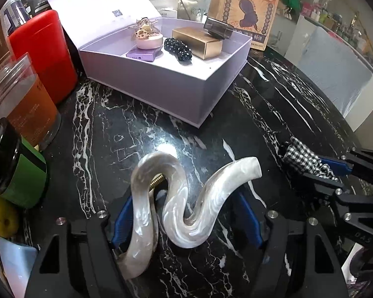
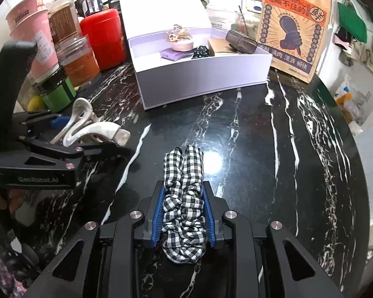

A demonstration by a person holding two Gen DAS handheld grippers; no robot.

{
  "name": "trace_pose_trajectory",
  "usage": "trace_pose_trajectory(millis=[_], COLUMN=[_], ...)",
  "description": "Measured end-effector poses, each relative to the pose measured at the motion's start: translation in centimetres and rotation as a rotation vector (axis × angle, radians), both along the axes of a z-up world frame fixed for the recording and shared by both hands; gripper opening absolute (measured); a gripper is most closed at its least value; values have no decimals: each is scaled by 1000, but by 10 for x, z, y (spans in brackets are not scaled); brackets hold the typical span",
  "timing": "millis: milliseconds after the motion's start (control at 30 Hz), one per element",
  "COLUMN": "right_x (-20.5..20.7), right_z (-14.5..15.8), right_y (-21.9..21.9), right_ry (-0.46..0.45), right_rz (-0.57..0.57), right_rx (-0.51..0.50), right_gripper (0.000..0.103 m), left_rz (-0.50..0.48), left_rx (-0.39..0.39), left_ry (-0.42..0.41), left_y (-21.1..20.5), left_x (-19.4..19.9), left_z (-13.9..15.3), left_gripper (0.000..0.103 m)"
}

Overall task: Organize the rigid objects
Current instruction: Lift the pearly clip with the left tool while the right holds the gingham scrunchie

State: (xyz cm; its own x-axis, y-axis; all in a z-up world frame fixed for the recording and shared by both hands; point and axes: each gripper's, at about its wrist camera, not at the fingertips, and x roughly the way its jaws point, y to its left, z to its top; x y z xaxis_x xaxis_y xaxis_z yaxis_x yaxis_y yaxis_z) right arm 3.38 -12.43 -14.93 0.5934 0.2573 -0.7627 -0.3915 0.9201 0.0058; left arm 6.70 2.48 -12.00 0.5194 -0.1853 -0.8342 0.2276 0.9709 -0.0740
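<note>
Two grippers, both low over the black marble table (image 2: 248,129). Right gripper (image 2: 182,213) has its blue jaws pinching a checked scrunchie (image 2: 184,198), squeezed narrow, far end poking out ahead onto the table. Left gripper (image 1: 186,221) has its jaws around a big pearly hair claw (image 1: 176,211); the left pad looks like it touches the clip, the right one I can't really tell, so the jaws aren't clearly clamped. Beyond them sits an open lilac box (image 1: 176,84) holding a gold box (image 1: 199,41), a black beaded scrunchie (image 1: 179,48) and a pink dish (image 1: 149,41). Left of the box: red canister (image 1: 46,57), jars. Behind it stands a paper bag (image 2: 293,24).
</note>
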Motion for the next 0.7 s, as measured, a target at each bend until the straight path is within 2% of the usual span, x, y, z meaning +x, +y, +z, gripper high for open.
trace_pose_trajectory(millis=[233,700], right_x=[-5,-15], right_z=[2,9], right_y=[2,1], right_ry=[-4,-24], right_rz=[-2,4], right_rx=[-2,32], right_gripper=[28,28], left_rz=[2,-7], left_rx=[-37,-27], left_ry=[-7,-31], left_y=[6,5], left_x=[-4,-12], left_z=[1,18], left_gripper=[73,74])
